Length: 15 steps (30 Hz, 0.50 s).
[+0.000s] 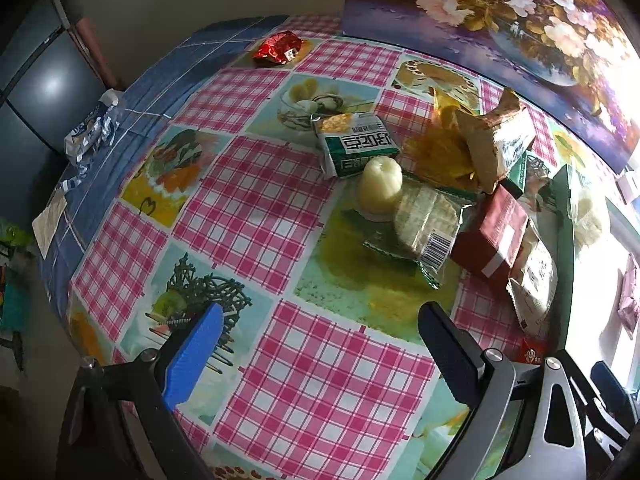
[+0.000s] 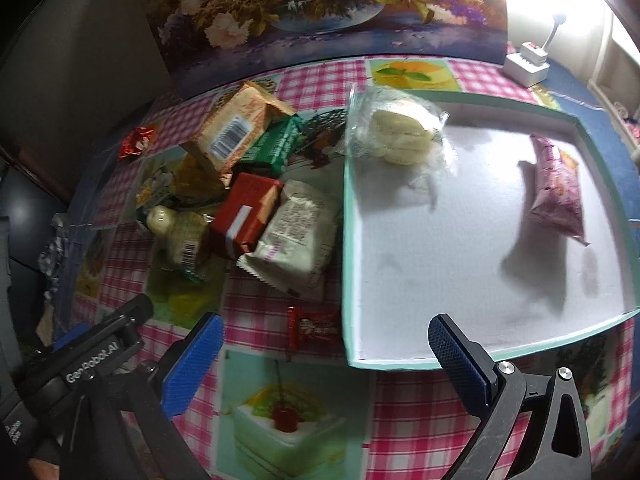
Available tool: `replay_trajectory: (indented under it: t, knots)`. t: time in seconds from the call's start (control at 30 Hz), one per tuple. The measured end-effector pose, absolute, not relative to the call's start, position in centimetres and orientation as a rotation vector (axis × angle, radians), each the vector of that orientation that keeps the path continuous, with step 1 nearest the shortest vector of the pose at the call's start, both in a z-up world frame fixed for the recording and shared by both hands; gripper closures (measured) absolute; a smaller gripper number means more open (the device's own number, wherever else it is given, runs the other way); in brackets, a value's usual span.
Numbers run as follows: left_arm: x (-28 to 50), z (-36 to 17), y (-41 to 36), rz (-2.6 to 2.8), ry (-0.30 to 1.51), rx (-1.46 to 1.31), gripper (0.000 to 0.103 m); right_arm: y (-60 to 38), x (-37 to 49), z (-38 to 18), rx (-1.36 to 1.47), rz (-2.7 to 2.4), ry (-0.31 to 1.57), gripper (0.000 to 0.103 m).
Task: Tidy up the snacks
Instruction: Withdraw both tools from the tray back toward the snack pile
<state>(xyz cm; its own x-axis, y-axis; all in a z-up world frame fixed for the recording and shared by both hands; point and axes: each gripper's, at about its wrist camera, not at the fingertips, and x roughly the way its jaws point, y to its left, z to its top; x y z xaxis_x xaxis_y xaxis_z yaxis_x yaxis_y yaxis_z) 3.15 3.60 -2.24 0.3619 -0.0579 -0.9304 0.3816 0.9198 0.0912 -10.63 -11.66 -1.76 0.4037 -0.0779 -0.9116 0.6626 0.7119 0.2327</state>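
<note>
Snacks beside the tray

The snack pile [image 2: 256, 200] lies on the checked tablecloth [image 1: 312, 380], touching the tray's [image 2: 348, 240] left wall. A purple packet [image 2: 556, 188] and clear-wrapped cake [image 2: 400, 132] lie inside the tray. A red wrapper [image 1: 280, 47] lies well apart. Left gripper [image 1: 320, 344] and right gripper [image 2: 326, 360] both gape empty
</note>
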Motion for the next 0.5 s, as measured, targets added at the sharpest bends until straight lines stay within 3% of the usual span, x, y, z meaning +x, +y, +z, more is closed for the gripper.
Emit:
replay_trajectory:
  t: [0.13, 0.27, 0.4, 0.5]
  knots:
    - [3.3, -2.3, 3.7, -0.292, 1.177, 0.308, 0.005, -11.1, -9.9, -2.2, 0.622, -0.487, 1.089, 0.000]
    - [3.5, -2.4, 3.9, -0.291, 1.187, 0.294, 0.005, -10.9, -9.5, -2.5, 0.625, -0.460, 1.101, 0.018]
    - [3.7, -2.6, 4.0, -0.290, 1.196, 0.283, 0.005, -11.1, -9.5, -2.3, 0.627, -0.459, 1.078, 0.024]
    - [3.6, -2.6, 4.0, -0.295, 1.199, 0.277, 0.005, -11.3, -9.7, -1.9, 0.645, -0.446, 1.055, 0.037]
